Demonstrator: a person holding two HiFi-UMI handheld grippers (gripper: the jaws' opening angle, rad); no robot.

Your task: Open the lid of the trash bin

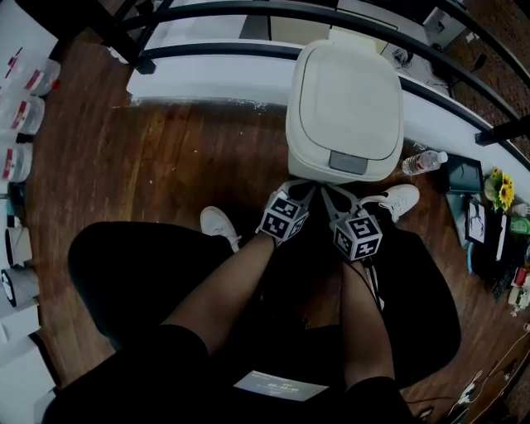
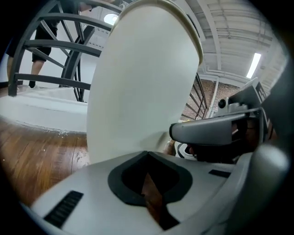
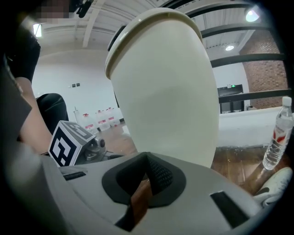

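A cream trash bin point(image 1: 344, 108) stands on the wood floor in front of me, its lid point(image 1: 348, 95) down, with a grey push tab point(image 1: 348, 162) at its near edge. Both grippers hang low at the bin's near side, below the tab. My left gripper point(image 1: 302, 192) is shut with nothing in it; in its own view the left gripper point(image 2: 148, 158) points at the bin wall point(image 2: 138, 82). My right gripper point(image 1: 335, 199) is also shut and empty, and in its own view the right gripper point(image 3: 148, 160) sits close to the bin point(image 3: 165, 92). Neither visibly touches the bin.
A water bottle point(image 1: 424, 161) lies on the floor right of the bin, near a white shoe point(image 1: 397, 199); the other shoe point(image 1: 219, 225) is to the left. A white ledge point(image 1: 207, 83) and black railing point(image 1: 248, 10) run behind the bin. Clutter with flowers point(image 1: 501, 190) fills the right edge.
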